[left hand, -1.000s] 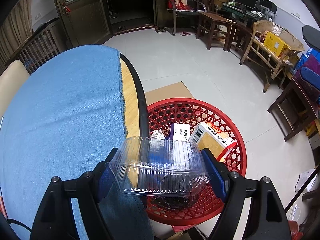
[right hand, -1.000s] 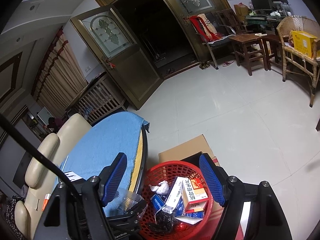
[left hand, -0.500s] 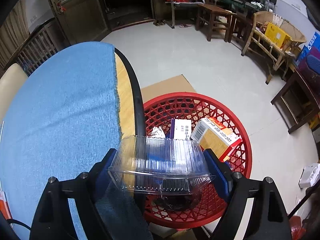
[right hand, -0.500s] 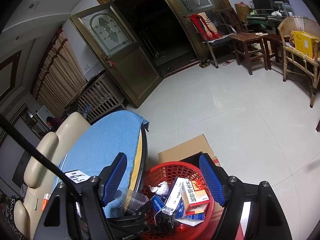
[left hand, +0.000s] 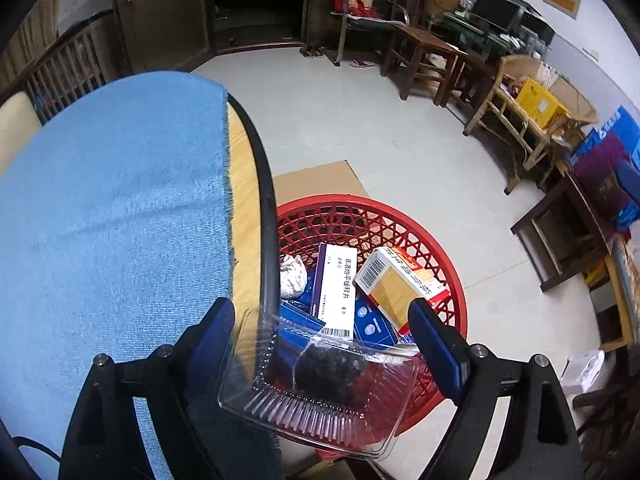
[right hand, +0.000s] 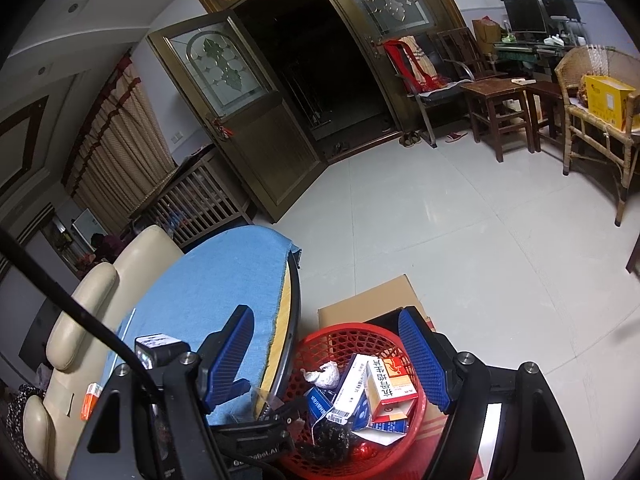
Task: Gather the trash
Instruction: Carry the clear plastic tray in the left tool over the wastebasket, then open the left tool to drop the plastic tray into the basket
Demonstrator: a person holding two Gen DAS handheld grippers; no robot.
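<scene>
Two claws in frame, both over the drop zone. Left gripper (left hand: 320, 332): jaws have just been opening, now wide; clear plastic clamshell (left hand: 316, 396) sits tilted between them, low in the gap, and the blue pads (left hand: 436, 344) look clear of its sides, though contact on the left pad side is hard to tell. Directly below and just ahead of that claw: red basket (left hand: 448, 264) on the floor, already holding a purple-and-white box (left hand: 336, 288), an orange-and-white box (left hand: 396, 280), blue packs, a crumpled white wad (left hand: 293, 278) and something dark at the near side. Round table edge (left hand: 266, 208) runs just left of the left claw's centre line, tight against the basket rim; blue cloth (left hand: 112, 216) covers the top further left.

Right gripper (right hand: 326, 356): jaws wide, nothing between them, hanging higher, same basket (right hand: 348, 332) below it. Left device body crosses its lower-left view. Flat cardboard (right hand: 372, 300) lies under and beyond the basket. Farther out: bare tiled floor, then open door, wooden chairs, wicker chair with a yellow box (right hand: 608, 98).
</scene>
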